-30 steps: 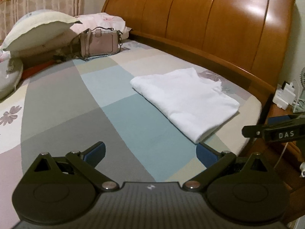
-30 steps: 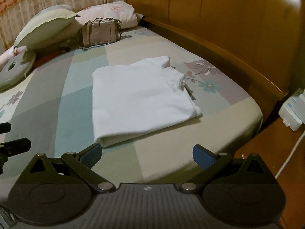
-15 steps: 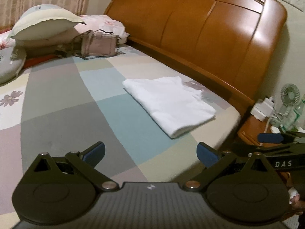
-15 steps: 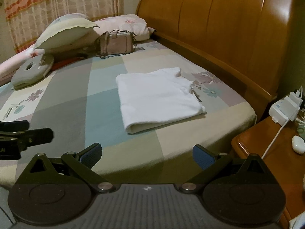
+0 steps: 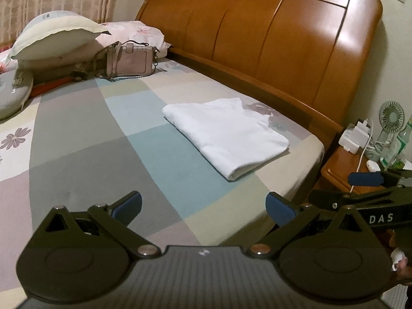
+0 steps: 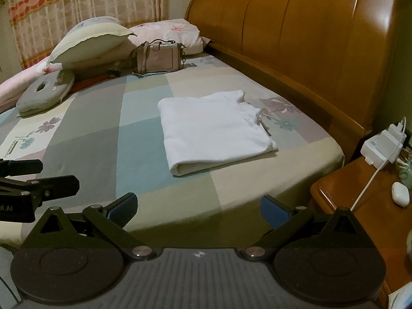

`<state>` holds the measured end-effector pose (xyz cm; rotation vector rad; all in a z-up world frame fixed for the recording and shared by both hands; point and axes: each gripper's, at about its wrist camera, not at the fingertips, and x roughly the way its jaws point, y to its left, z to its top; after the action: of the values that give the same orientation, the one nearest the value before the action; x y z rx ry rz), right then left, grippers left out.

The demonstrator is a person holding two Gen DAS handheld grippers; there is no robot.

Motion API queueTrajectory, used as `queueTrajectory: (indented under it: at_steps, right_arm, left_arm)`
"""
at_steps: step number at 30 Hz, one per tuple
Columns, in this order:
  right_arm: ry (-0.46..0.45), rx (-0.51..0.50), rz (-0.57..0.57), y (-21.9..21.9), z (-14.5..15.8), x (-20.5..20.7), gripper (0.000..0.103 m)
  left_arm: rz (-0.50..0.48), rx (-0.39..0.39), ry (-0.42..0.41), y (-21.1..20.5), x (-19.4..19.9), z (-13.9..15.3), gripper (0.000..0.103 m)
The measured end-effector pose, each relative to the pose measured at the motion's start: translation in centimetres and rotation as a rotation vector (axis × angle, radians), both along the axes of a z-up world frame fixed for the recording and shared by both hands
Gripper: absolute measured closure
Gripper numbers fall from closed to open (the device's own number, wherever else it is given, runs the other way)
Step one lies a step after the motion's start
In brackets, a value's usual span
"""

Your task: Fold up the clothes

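Observation:
A white garment (image 5: 226, 134) lies folded into a flat rectangle on the patchwork bedsheet, near the wooden headboard; it also shows in the right wrist view (image 6: 213, 128). My left gripper (image 5: 203, 206) is open and empty, held back over the bed's near edge, well short of the garment. My right gripper (image 6: 198, 207) is open and empty, also back from the bed edge. The right gripper shows at the right of the left wrist view (image 5: 365, 180); the left one shows at the left of the right wrist view (image 6: 33, 177).
Pillows (image 6: 90, 41), a pink handbag (image 6: 161, 58) and a grey cushion (image 6: 43, 91) lie at the far end of the bed. The headboard (image 5: 270, 43) runs along the right. A wooden nightstand (image 6: 360, 206) holds a charger, cable, fan and bottles.
Both grippers have pulled back and up from the bed, so the folded garment looks smaller and farther. The garment has not moved. Both grippers stay open.

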<state>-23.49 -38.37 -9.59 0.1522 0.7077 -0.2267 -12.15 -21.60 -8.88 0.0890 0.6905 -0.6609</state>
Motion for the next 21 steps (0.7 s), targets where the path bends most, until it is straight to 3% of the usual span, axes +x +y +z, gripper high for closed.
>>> queueTrajectory:
  at_steps: [21]
  right_arm:
    - [0.040, -0.063, -0.026, 0.04, -0.27, 0.38, 0.000]
  left_arm:
    - [-0.003, 0.035, 0.022, -0.69, 0.08, -0.47, 0.001]
